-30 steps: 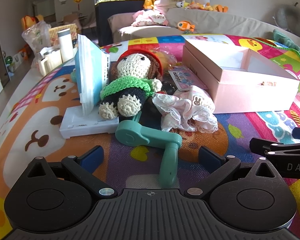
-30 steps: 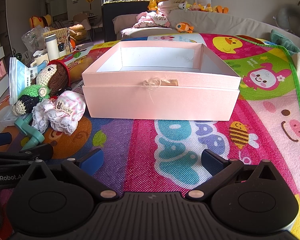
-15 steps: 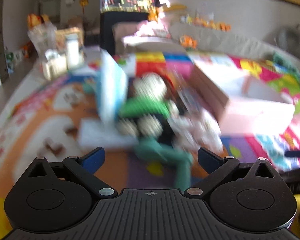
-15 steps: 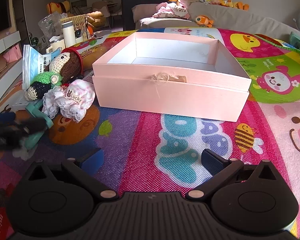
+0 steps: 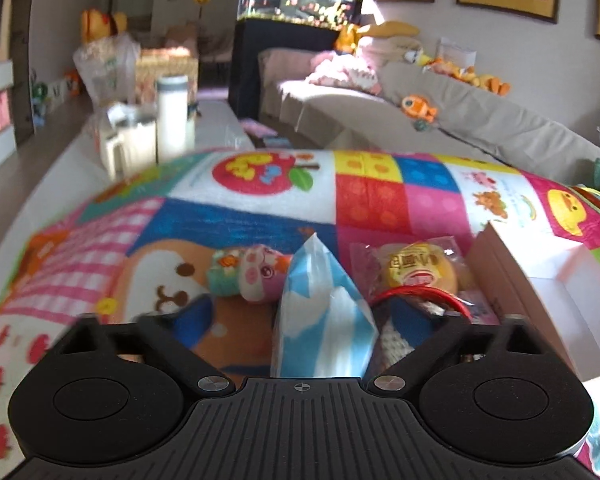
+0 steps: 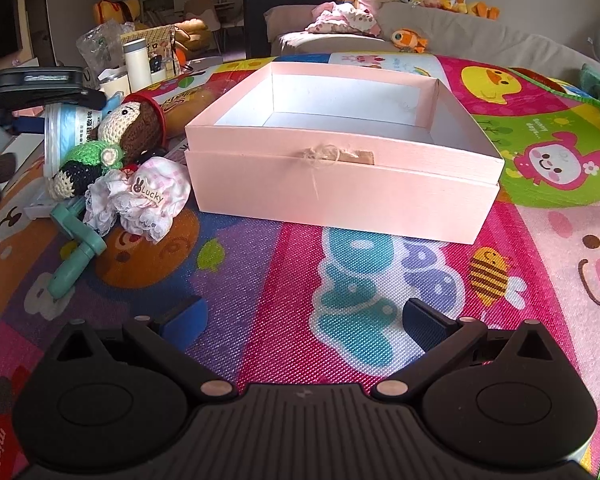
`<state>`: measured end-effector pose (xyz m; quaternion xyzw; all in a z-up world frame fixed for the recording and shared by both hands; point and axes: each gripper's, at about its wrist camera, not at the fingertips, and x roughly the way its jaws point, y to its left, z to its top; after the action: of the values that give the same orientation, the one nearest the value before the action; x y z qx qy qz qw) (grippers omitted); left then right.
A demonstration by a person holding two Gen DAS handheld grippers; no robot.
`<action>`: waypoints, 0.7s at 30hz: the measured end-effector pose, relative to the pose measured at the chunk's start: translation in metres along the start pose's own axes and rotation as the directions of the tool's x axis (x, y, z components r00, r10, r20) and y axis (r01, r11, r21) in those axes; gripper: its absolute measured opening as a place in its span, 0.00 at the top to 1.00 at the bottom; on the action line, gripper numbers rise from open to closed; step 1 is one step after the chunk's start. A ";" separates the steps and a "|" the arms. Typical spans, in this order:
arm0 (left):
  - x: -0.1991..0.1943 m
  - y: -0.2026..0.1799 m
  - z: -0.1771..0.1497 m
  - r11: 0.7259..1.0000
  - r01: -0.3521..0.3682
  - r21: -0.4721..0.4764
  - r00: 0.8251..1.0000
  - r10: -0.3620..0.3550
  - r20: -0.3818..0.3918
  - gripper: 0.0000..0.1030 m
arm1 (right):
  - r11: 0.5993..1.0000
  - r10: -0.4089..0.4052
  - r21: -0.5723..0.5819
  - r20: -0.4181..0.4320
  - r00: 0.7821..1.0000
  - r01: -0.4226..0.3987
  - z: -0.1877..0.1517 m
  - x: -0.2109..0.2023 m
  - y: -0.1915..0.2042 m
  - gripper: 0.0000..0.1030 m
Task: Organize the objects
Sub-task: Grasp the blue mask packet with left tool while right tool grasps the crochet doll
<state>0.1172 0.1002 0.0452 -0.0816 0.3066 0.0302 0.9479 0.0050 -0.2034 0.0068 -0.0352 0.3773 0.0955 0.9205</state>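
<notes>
**Left fingers closing around the blue-and-white pack**

Fingers of the left gripper (image 5: 300, 320) are narrowing now, with the blue-and-white pack (image 5: 320, 312) standing upright between them; the pads do not yet look pressed against it, so I judge it not yet gripped. A second ago this gripper hung wide open over the teal handle (image 6: 76, 248) at the front of the pile; it has since swung in over the pile to the pack behind the crochet doll (image 6: 112, 140). That reads as the first pick being chosen. The right gripper (image 6: 300, 320) has barely shifted: its fingers stand spread and empty over the play mat (image 6: 280, 280), facing the pink box (image 6: 340, 184). The box sits open and empty just right of the pile, so nothing is sorted yet.
</notes>
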 end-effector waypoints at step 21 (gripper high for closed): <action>-0.144 0.077 -0.057 0.985 0.164 -0.053 0.979 -0.156 0.128 0.57 | 0.979 0.161 -0.134 0.043 0.986 -0.154 0.127 0.059 0.152 0.09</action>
<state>-0.0406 0.1652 0.0738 -0.1340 0.2388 -0.0313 0.9613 0.1024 -0.0284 0.0568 -0.0627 0.3472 0.1936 0.9155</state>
